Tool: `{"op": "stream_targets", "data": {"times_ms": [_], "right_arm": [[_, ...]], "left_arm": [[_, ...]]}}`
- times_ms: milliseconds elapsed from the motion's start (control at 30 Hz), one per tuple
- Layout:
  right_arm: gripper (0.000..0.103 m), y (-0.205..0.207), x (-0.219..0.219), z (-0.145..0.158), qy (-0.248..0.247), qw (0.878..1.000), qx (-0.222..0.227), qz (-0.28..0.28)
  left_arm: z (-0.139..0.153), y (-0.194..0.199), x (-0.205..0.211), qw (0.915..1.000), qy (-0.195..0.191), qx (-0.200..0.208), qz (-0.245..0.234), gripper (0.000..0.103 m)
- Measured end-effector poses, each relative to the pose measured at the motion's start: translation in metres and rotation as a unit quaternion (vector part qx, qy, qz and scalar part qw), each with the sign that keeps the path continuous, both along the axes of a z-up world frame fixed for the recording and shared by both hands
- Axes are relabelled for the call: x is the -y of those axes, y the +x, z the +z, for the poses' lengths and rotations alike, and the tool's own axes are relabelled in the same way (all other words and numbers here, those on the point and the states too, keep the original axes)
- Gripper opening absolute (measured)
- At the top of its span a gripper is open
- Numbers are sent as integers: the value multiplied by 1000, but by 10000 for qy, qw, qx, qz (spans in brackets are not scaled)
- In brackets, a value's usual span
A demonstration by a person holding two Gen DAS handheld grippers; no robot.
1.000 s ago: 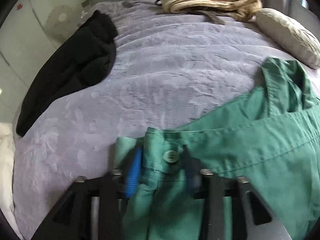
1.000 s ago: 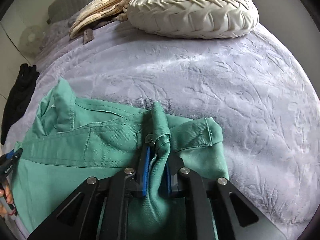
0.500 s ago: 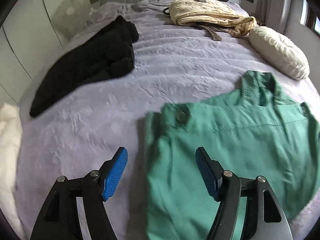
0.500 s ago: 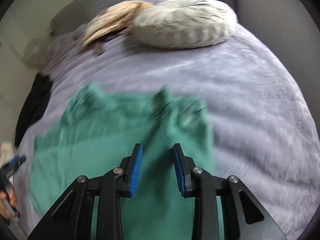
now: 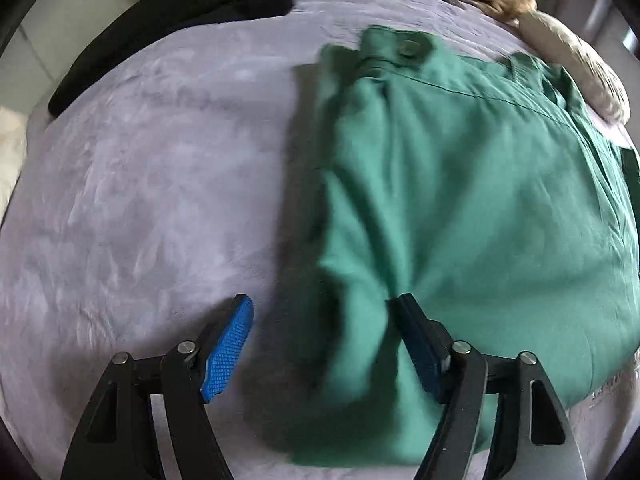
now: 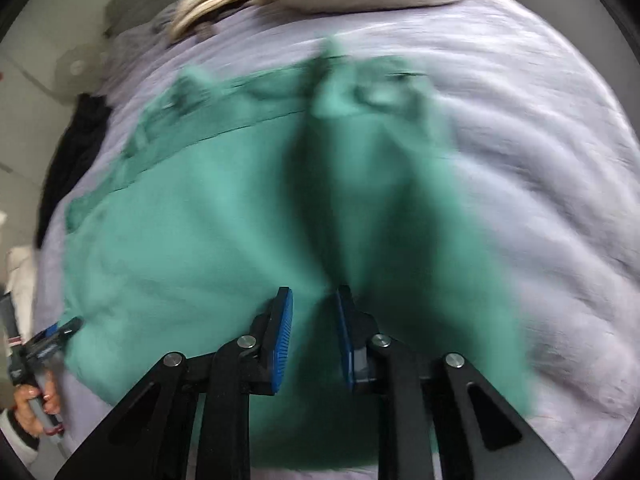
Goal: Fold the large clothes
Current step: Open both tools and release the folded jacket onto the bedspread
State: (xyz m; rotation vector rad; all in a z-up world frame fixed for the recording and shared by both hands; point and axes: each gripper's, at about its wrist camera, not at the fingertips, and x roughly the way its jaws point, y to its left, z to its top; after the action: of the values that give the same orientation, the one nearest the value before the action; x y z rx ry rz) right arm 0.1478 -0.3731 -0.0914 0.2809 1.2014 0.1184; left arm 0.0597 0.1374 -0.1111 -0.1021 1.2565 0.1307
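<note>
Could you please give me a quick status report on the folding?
Left gripper opening, right gripper closing, neither gripping. Green trousers lie on the lavender bedspread. Nothing in the way.

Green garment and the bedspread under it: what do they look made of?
The green garment looks like a matte woven cotton or twill, judging by its stitched seams, a sewn-on button and soft, rounded folds; blur hides the weave itself. The lilac bedspread looks like a thin, crinkled fabric with a faint sheen and a raised pattern, possibly a cotton or synthetic blend; I cannot tell which.
</note>
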Motion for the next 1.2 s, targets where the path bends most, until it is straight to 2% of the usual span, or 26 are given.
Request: {"op": "stream_targets", "data": {"times_ms": [33, 100, 133, 200, 267, 367, 467, 600, 667, 733, 833, 933, 1067, 1133, 1200], "right_arm": [[22, -3, 11, -1, -74, 9999, -29, -110], [4, -12, 38, -3, -60, 9990, -96, -428], [0, -16, 47, -6, 49, 9986, -155, -506], [0, -22, 66, -7, 286, 9946, -267, -966], [0, -27, 71, 5, 390, 9905, -172, -1306], [1, -20, 54, 34, 315, 9937, 369, -1010], [1, 3, 35, 40, 389, 9955, 532, -676], [1, 42, 25, 15, 348, 9964, 328, -704], [0, 53, 35, -3, 303, 9952, 160, -915], [0, 56, 50, -10, 445, 9923, 133, -1152], [0, 48, 65, -4, 565, 9880, 166, -1430], [5, 39, 68, 5, 556, 9875, 81, -1473], [5, 9, 55, 21, 479, 9925, 95, -1118], [5, -12, 46, 25, 510, 9937, 74, -991], [5, -38, 39, 19, 497, 9944, -97, -929]], "left_arm": [[1, -1, -1, 10000, 29, 4, -10, 76], [4, -2, 1, 9999, 150, 10, -65, 76], [6, -3, 3, 9997, 221, -5, -69, 76], [15, -2, 4, 9995, 281, -96, 80, 76], [31, -1, 3, 9997, 162, 63, 184, 76], [49, 12, 11, 9990, 199, 377, 98, 76], [44, 33, 21, 9985, 378, 396, 69, 76], [10, 42, 23, 9969, 754, 122, 190, 76], [7, 36, 15, 9976, 601, 151, 298, 76], [9, 31, 8, 9972, 627, 147, 384, 76], [18, 21, -6, 9973, 574, 102, 450, 76], [26, 12, -19, 9974, 396, -13, 596, 76], [41, -11, -24, 9977, 87, 33, 668, 76], [39, -23, -21, 9982, -51, -48, 594, 76], [29, -28, -17, 9985, 25, -188, 521, 76]]}}
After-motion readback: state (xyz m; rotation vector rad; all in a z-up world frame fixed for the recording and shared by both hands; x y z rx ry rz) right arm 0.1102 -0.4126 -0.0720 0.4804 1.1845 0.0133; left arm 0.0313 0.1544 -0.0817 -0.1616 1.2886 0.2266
